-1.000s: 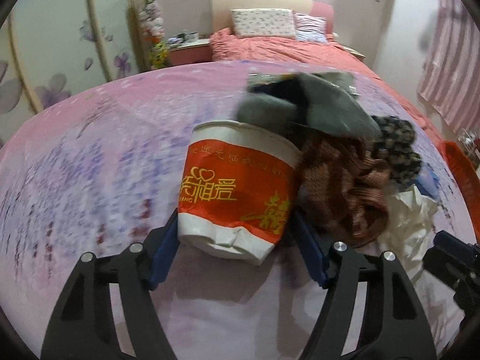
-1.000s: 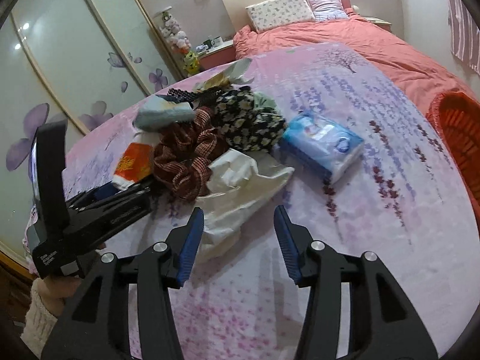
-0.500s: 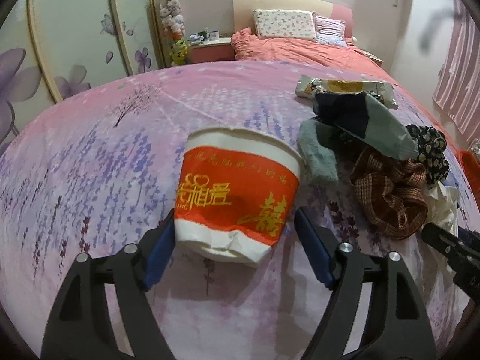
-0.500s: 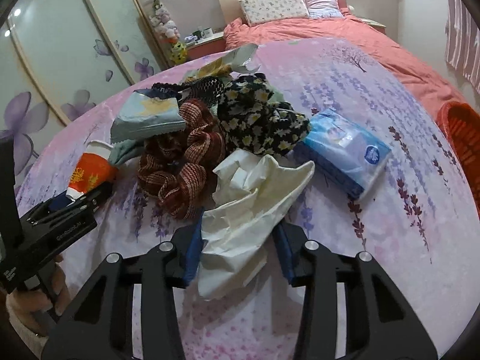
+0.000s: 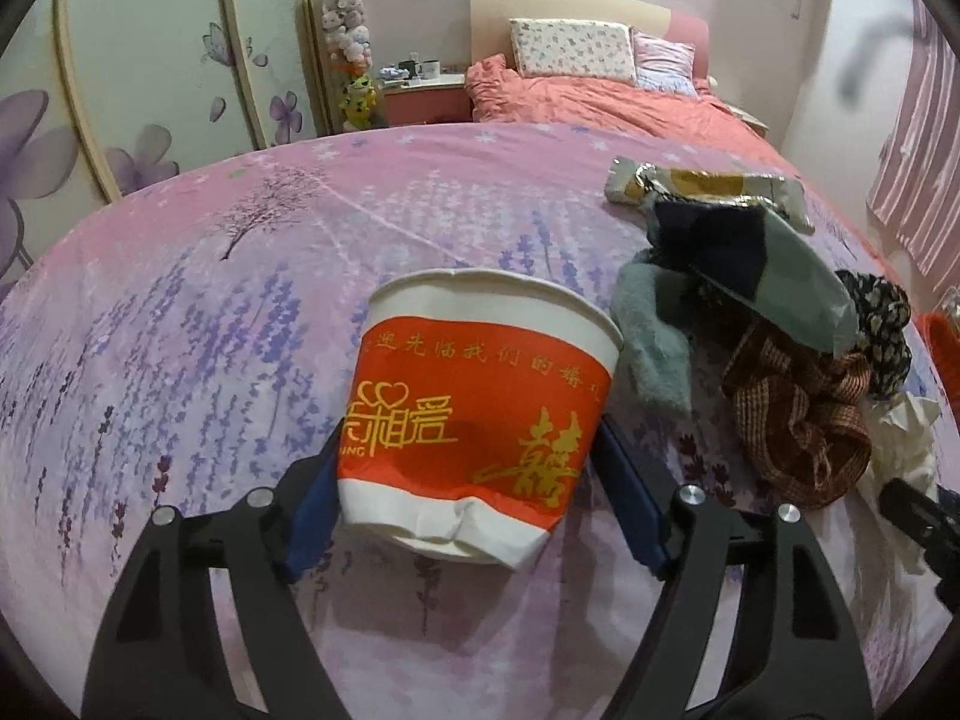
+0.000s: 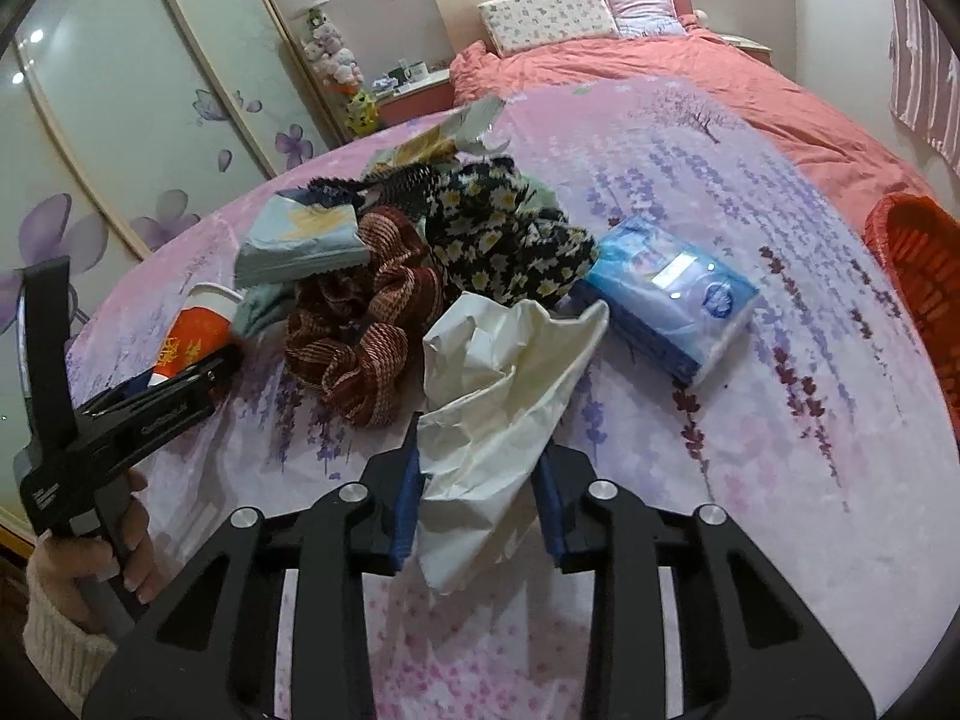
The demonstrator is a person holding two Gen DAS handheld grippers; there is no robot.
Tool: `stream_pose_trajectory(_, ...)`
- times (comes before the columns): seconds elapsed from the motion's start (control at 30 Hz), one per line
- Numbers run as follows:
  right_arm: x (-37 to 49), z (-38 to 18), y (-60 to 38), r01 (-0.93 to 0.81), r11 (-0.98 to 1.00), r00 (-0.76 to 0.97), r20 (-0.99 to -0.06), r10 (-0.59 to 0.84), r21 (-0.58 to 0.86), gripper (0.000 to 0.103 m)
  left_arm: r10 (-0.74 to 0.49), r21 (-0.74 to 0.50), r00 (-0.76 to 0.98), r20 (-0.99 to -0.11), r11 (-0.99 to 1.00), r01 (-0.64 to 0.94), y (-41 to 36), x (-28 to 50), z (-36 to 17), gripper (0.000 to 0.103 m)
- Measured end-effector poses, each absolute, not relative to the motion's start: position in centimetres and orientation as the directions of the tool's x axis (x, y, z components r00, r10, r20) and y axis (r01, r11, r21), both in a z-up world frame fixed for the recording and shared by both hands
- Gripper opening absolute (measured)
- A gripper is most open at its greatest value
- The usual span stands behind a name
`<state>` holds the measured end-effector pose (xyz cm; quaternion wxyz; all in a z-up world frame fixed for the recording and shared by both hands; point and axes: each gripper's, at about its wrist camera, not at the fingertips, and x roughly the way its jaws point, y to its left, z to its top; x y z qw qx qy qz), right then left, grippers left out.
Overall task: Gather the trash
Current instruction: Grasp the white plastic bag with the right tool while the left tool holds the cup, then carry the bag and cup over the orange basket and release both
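A red and white paper cup [image 5: 480, 414] with gold writing stands between the blue pads of my left gripper [image 5: 474, 504], which is shut on it; its base is dented. It also shows in the right wrist view [image 6: 192, 336]. A crumpled white plastic bag [image 6: 504, 396] lies on the purple floral cloth between the pads of my right gripper [image 6: 480, 504], which is shut on its near end. The bag also shows in the left wrist view [image 5: 906, 444].
A heap of cloths lies beyond the bag: a brown checked one [image 6: 366, 324], a black daisy one [image 6: 504, 240], and a snack packet [image 6: 300, 240]. A blue tissue pack [image 6: 672, 294] lies right. An orange basket [image 6: 918, 276] stands at the far right. A silver wrapper [image 5: 708, 186] lies behind.
The left gripper carried the cup left, away from the cloth heap. The right gripper moved forward onto the white bag and closed on it.
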<state>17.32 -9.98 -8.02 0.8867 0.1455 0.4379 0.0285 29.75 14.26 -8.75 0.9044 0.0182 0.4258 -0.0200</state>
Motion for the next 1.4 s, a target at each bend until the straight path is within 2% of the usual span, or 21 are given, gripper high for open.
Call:
stream_pose_trajectory(0.17,16.1,-6.7,-10.2,0.057,0.963,0.641,-0.749,0.166,0.263,0.026,-0.019,0.018,0.664,-0.748,0.999,0.049,14.6,28.3,-7.9,0.075)
stream_pose_trajectory(0.47,13.7,-4.2,-11.8,0.052,0.967,0.704,-0.696,0.142,0.249,0.025,-0.024,0.018,0.709,-0.704,0.999,0.052,14.1,25.5,-4.9,0.075)
stream_pose_trajectory(0.7,11.8,-1.6,-14.2,0.084,0.965,0.777,-0.622,0.092,0.248,0.025,-0.080,-0.009,0.748,-0.659,0.995,0.099,11.3,23.4,-1.6,0.076)
stream_pose_trajectory(1.0,9.0,0.9,-18.3,0.176,0.969,0.858,-0.510,-0.063,0.176,0.025,-0.212,-0.057,0.765,-0.607,0.973,0.225,4.9,21.2,1.7,0.076)
stream_pose_trajectory(1.4,7.3,0.4,-26.1,0.357,0.917,0.842,-0.486,-0.234,0.178,0.025,-0.419,-0.124,0.684,-0.597,0.891,0.438,-7.5,20.3,2.3,0.076)
